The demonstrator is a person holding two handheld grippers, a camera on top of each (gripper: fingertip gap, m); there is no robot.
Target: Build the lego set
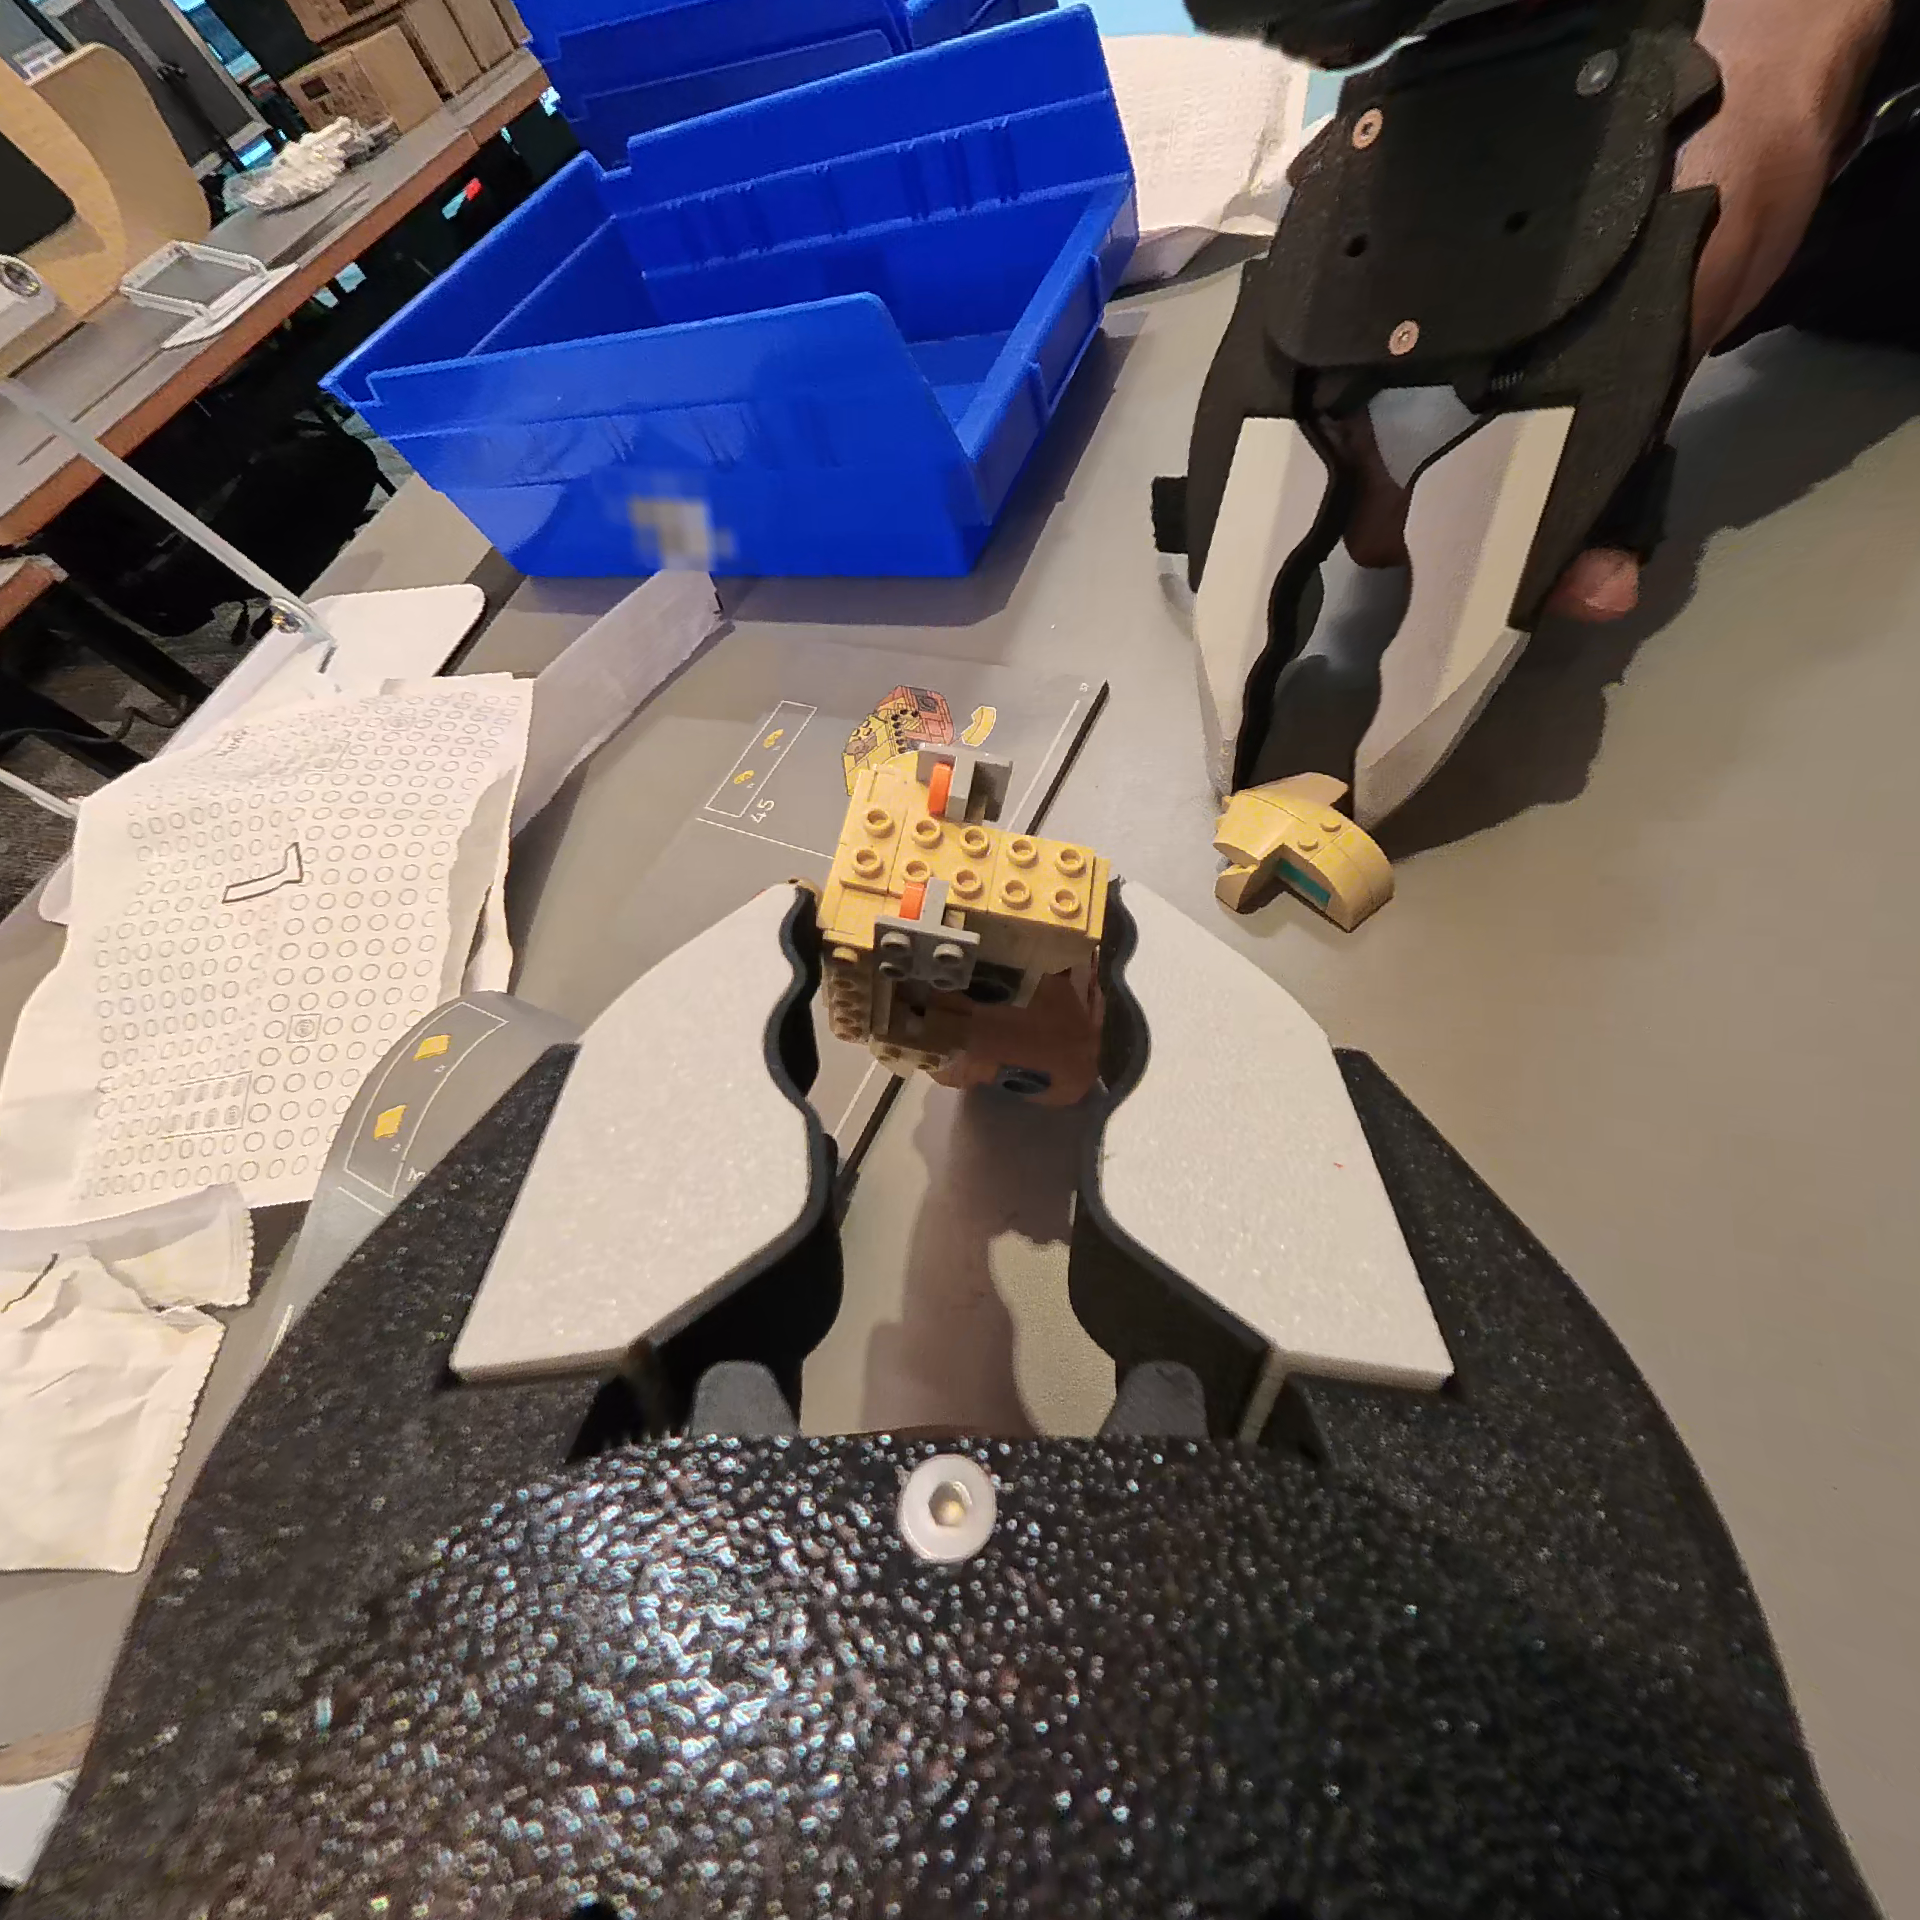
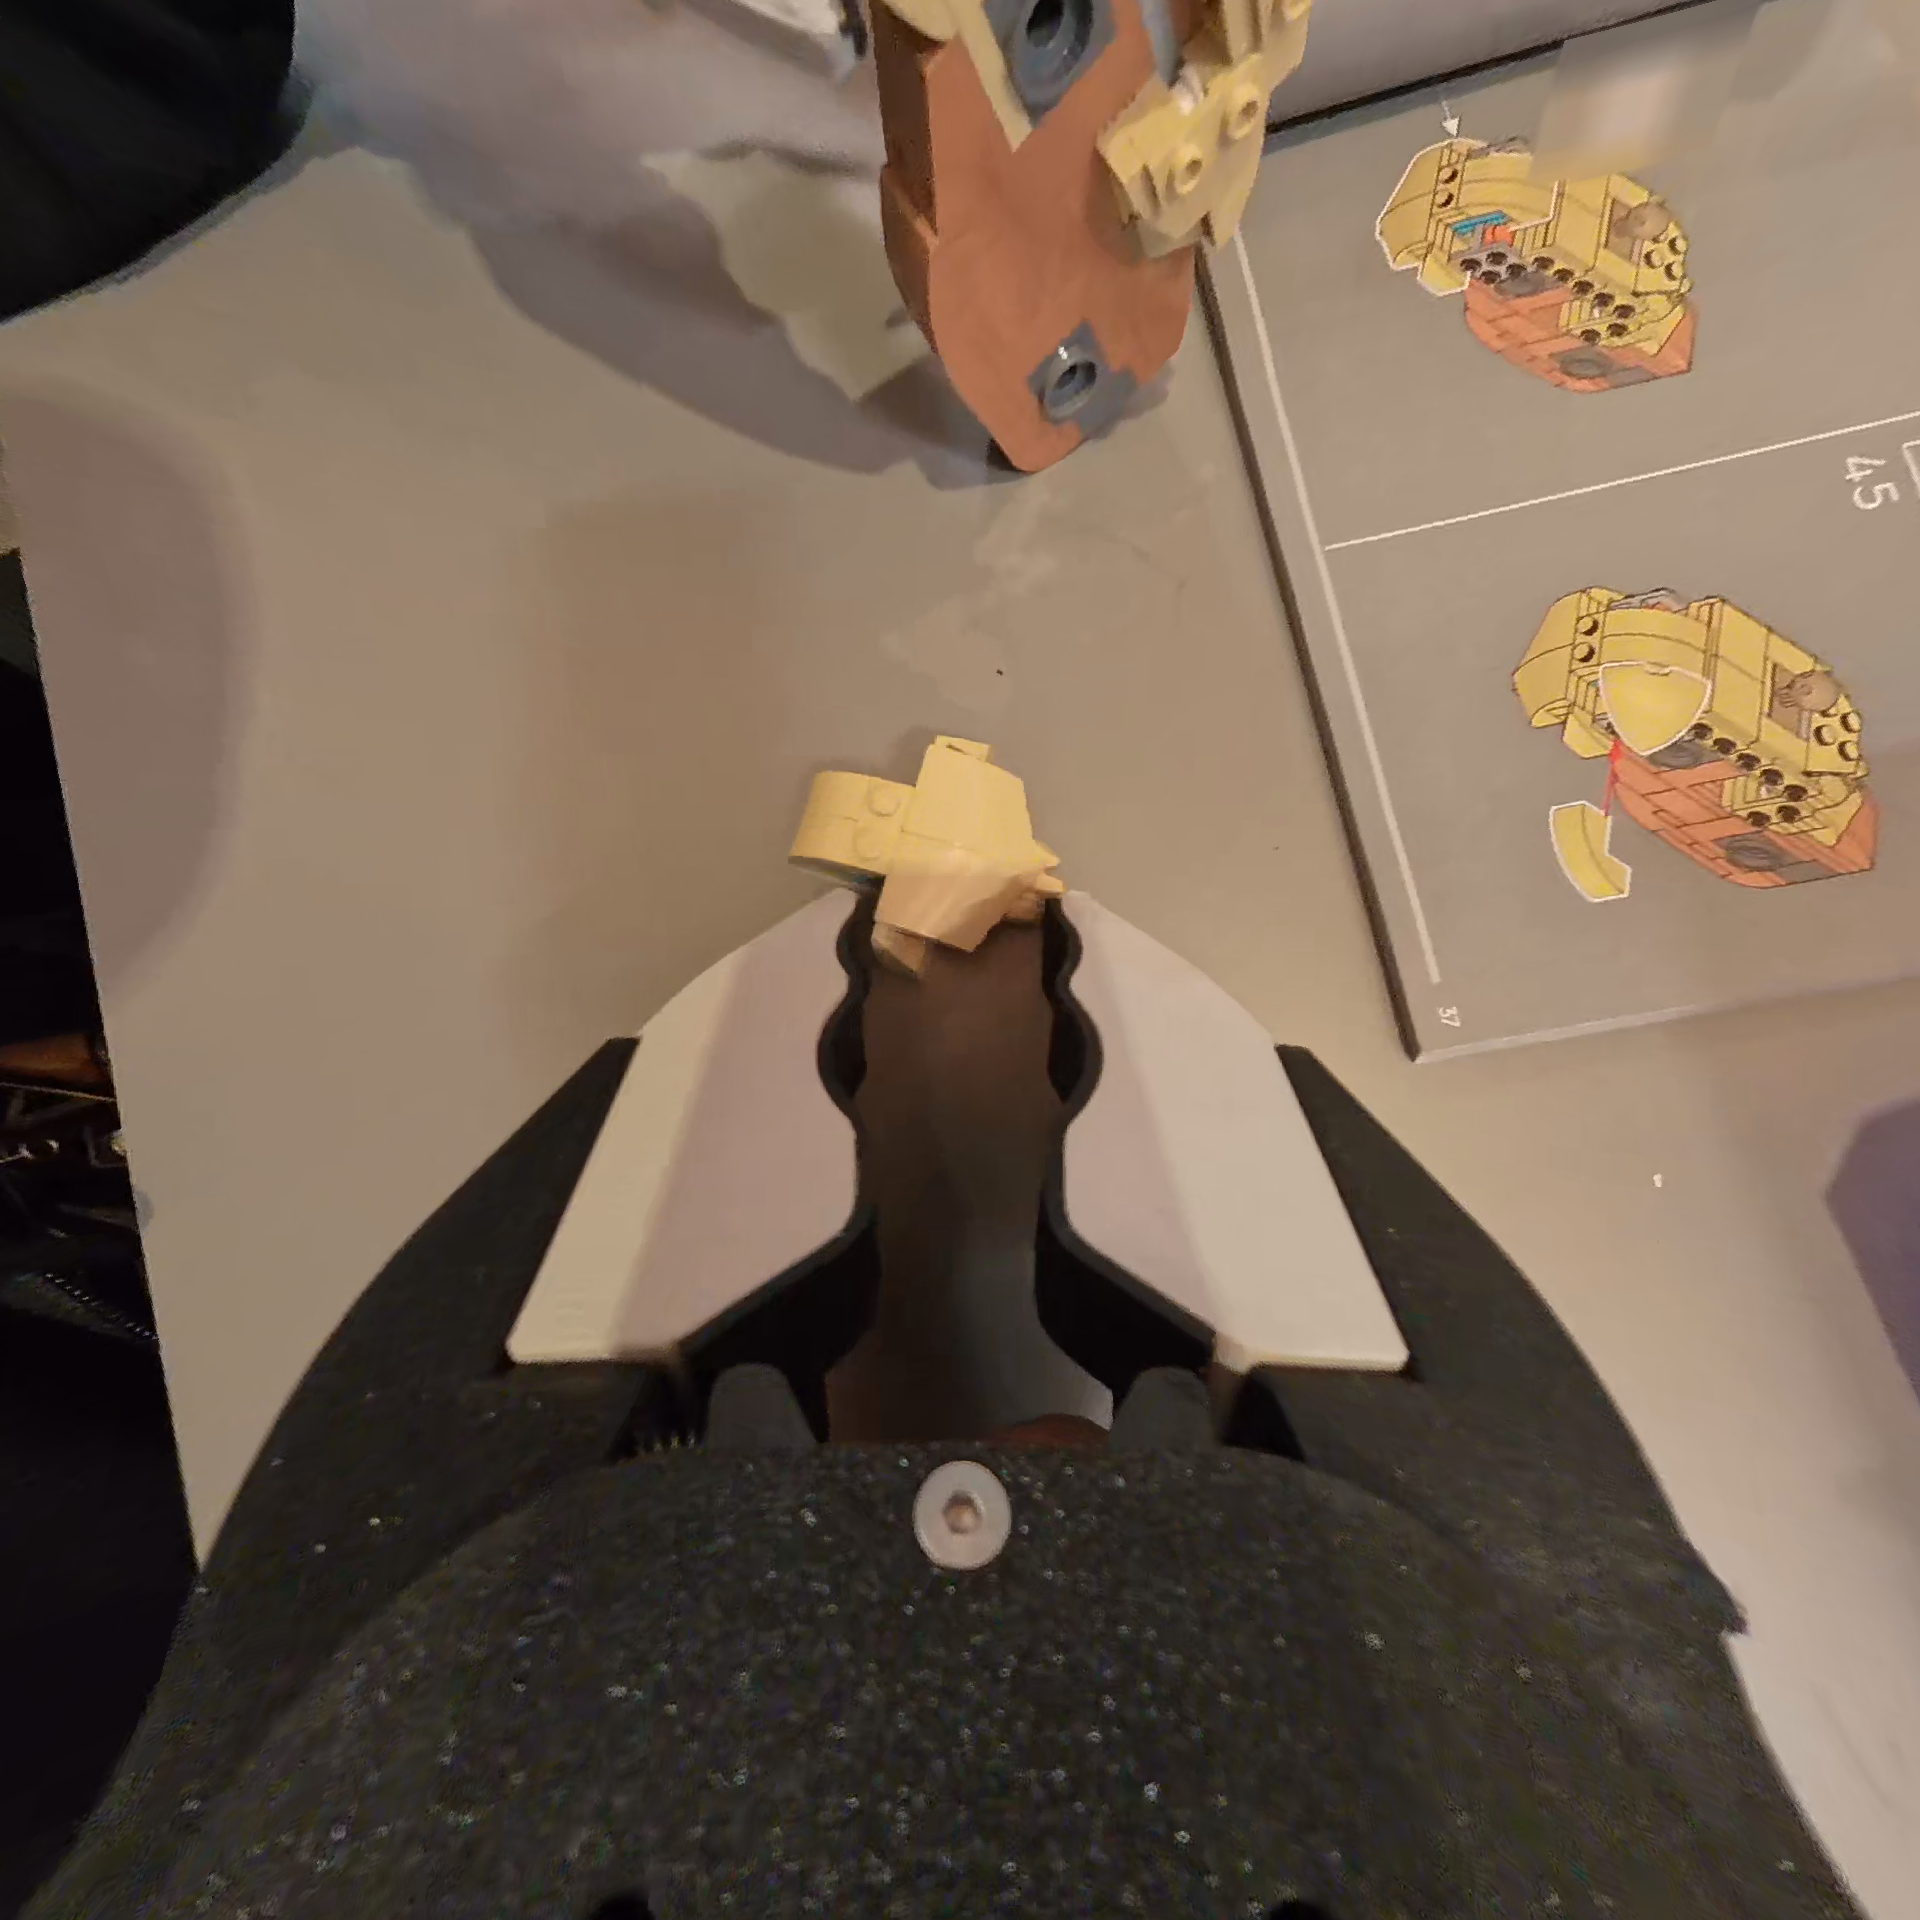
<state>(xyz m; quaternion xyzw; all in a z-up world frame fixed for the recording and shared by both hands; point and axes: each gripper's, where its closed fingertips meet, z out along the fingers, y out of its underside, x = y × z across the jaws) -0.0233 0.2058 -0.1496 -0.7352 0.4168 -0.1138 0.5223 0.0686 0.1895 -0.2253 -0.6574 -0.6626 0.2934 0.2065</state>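
Between my left tongs sits a tan brick model, studs facing up, with two grey-and-orange clips on top and a brown hull underneath; both pads look pressed against its sides, so I read these tongs as closed on the model, which hangs clear of the table. Under it lies an open grey booklet with printed build pictures, and the right wrist view shows the same booklet off to the right of my other tool. My right tongs point down at a small tan piece resting on the table; it has a curved side and a teal strip that shows in the left view. The piece lies at the very fingertips, partly between them, but I cannot tell whether the pads press on it or only stand beside it, so I will not call it gripped. A hand wraps the right tool from behind. Farther back stand blue bins, one nested against another, close to the booklet's far edge. Off to the left of the left tongs lie crumpled white paper bags, one printed with small rings, and a curled grey page with yellow part pictures. The small piece and the model are apart, with bare table between them
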